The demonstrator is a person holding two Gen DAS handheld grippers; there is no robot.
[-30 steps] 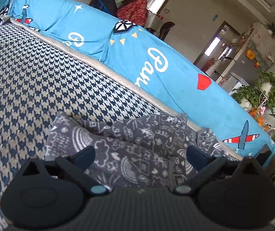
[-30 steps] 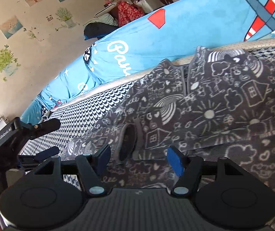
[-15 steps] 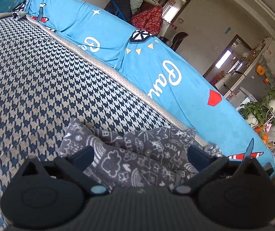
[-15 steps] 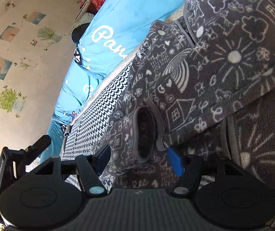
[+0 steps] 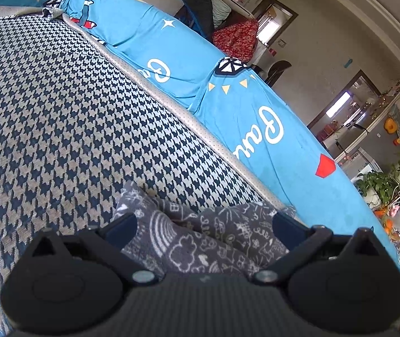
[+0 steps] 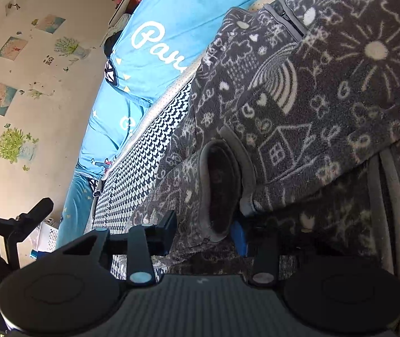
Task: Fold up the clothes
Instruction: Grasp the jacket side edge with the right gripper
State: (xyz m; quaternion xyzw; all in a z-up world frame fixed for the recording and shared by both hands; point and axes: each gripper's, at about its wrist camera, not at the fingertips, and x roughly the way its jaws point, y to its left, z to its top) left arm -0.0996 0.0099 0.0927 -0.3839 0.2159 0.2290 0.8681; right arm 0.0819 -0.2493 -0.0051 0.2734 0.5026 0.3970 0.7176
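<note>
Cuff (image 6: 219, 193) only in right view, jaws closing around it; left jaws spread over fleece (image 5: 200, 241).

A dark grey fleece (image 6: 326, 90) is covered in white doodles. A navy-and-beige houndstooth check is seen on the cushion (image 5: 59, 118); the cover (image 5: 177, 56) is bright blue with white lettering.

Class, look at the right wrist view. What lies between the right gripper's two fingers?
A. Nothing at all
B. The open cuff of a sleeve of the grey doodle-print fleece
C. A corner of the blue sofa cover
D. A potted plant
B: the sleeve cuff of the grey doodle-print fleece sits between the fingers of the right gripper, whose jaws have just been closing around it.
</note>
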